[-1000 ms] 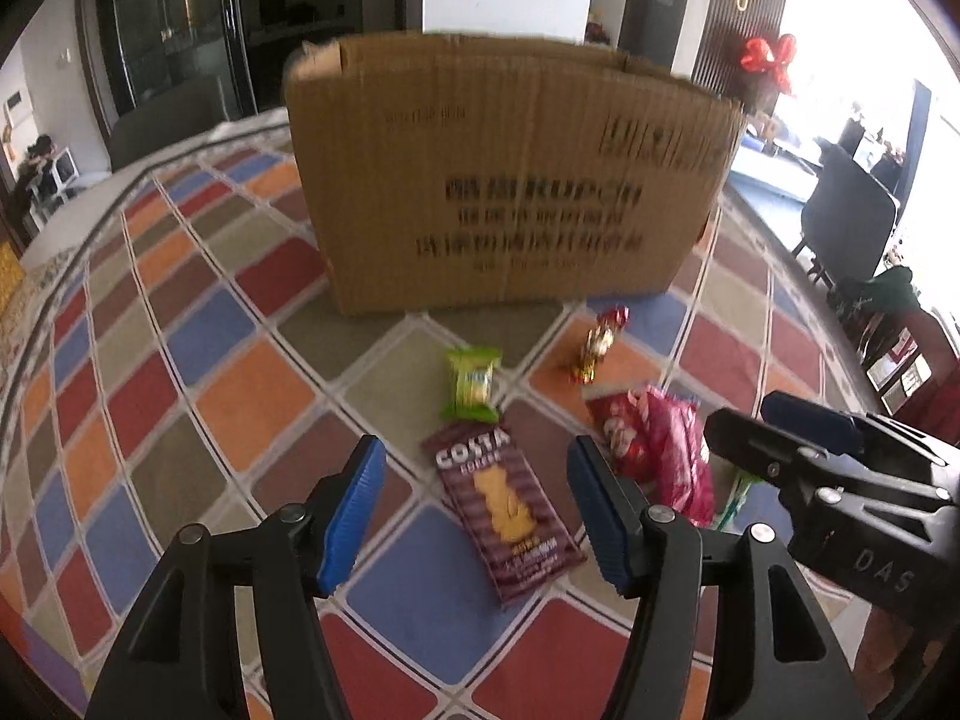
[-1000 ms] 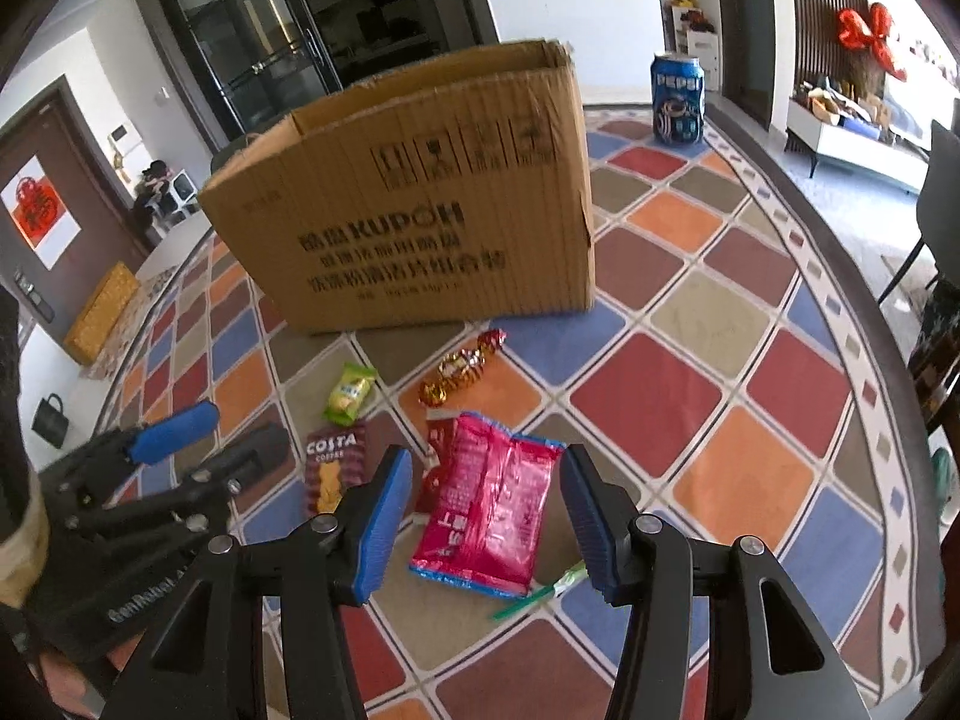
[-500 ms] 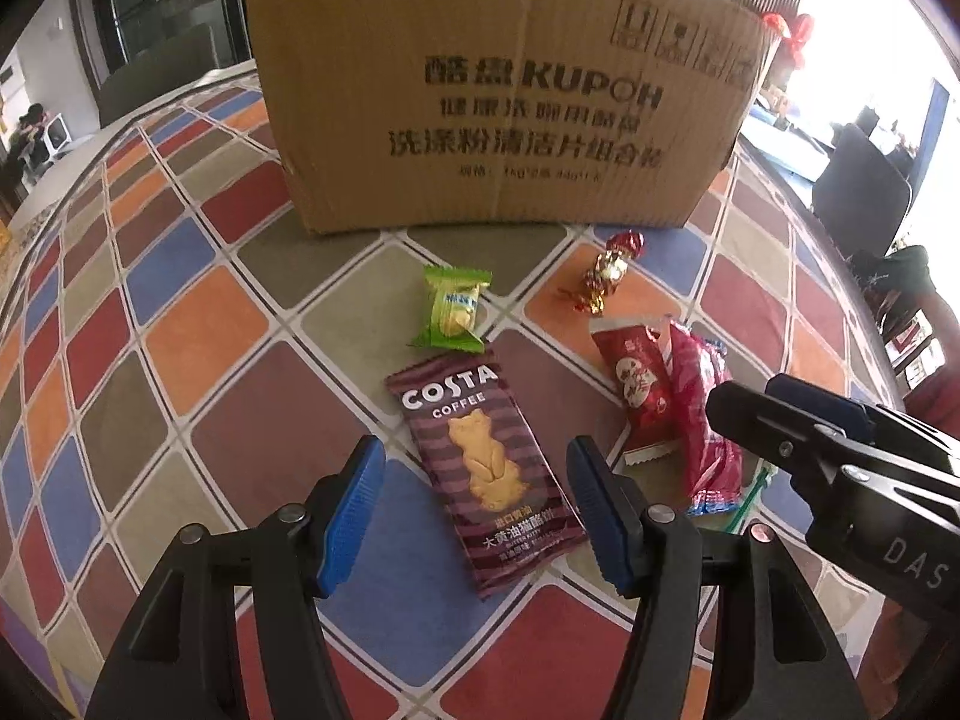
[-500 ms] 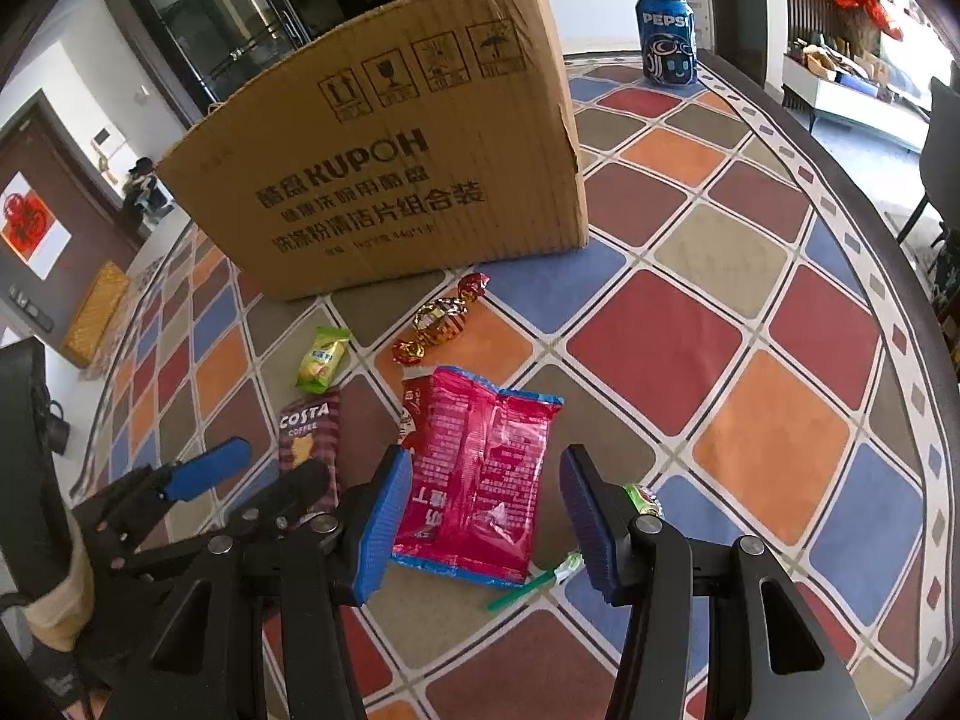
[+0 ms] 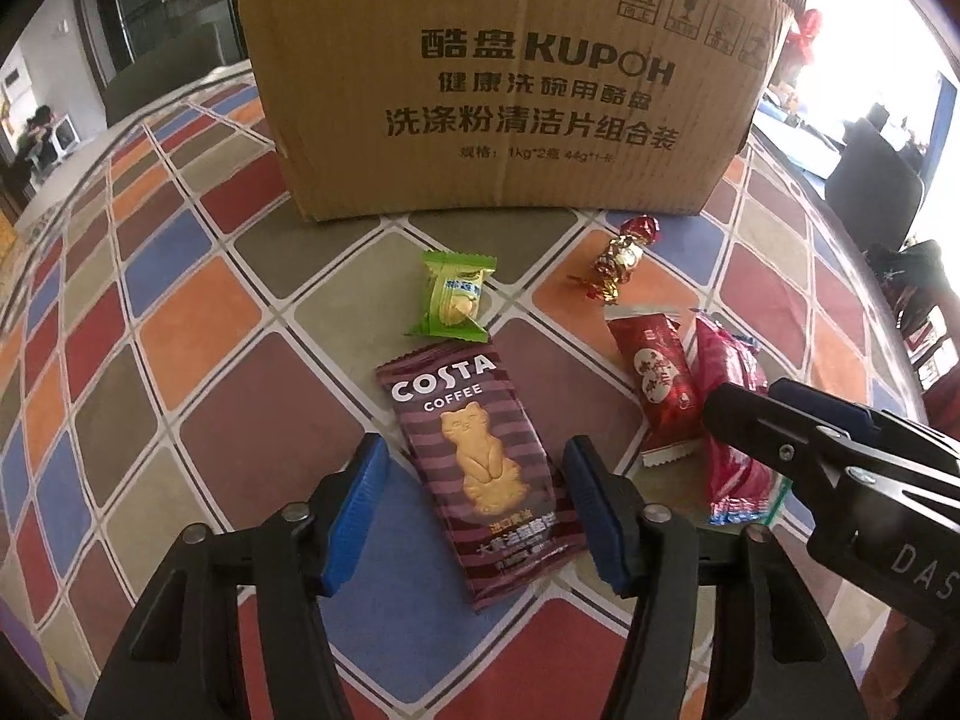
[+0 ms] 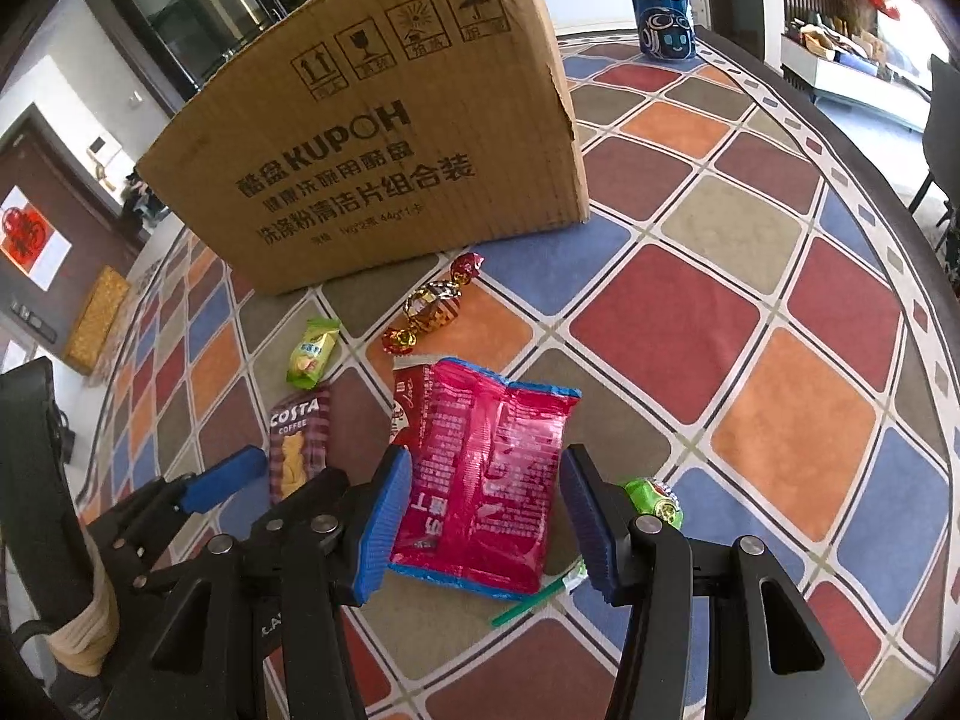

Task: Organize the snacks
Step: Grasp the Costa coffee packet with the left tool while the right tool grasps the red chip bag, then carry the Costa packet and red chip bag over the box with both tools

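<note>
Hovering low over the tabletop (image 5: 198, 324), which is covered in a cloth of coloured squares, the left claw (image 5: 474, 504) stands wide open with its blue-padded fingers on either side of the maroon striped Costa Coffee biscuit packet (image 5: 480, 468), holding nothing. Just beyond the packet lies a small green wrapped sweet (image 5: 453, 300), and to its right a red-and-gold foil candy (image 5: 621, 258). The right claw (image 6: 486, 516) is likewise spread wide and empty, straddling the crinkled pink-red snack bag (image 6: 480, 468), which lies flat and overlaps a smaller dark red sachet (image 5: 657, 384). A brown cardboard box printed KUPOH (image 5: 510, 84) stands upright behind the snacks. A blue Pepsi can (image 6: 663, 15) stands far off behind the box.
</note>
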`<act>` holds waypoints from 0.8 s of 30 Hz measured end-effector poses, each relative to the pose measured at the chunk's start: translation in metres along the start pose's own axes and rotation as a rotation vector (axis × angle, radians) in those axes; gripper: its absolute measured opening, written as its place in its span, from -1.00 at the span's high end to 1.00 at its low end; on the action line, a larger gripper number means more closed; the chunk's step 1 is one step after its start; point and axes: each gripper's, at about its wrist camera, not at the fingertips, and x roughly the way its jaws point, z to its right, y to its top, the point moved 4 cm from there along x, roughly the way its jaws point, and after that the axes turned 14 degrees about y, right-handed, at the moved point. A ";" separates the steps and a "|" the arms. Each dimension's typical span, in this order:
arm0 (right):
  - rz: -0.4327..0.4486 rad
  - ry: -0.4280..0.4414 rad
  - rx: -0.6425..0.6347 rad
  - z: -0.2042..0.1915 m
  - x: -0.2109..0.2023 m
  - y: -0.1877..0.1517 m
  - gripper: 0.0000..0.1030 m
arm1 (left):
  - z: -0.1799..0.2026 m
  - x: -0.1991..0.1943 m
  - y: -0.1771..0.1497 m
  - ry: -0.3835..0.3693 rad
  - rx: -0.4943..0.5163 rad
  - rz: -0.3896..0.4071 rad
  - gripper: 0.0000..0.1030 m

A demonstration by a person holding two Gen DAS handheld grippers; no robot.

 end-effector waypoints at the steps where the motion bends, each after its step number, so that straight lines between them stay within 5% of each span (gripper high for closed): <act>1: 0.000 -0.001 -0.001 0.000 0.000 0.000 -0.02 | 0.000 0.000 0.000 0.017 0.007 0.009 0.04; 24: 0.028 0.017 -0.003 -0.002 -0.005 -0.004 0.17 | -0.008 -0.027 0.001 -0.058 -0.013 0.087 0.30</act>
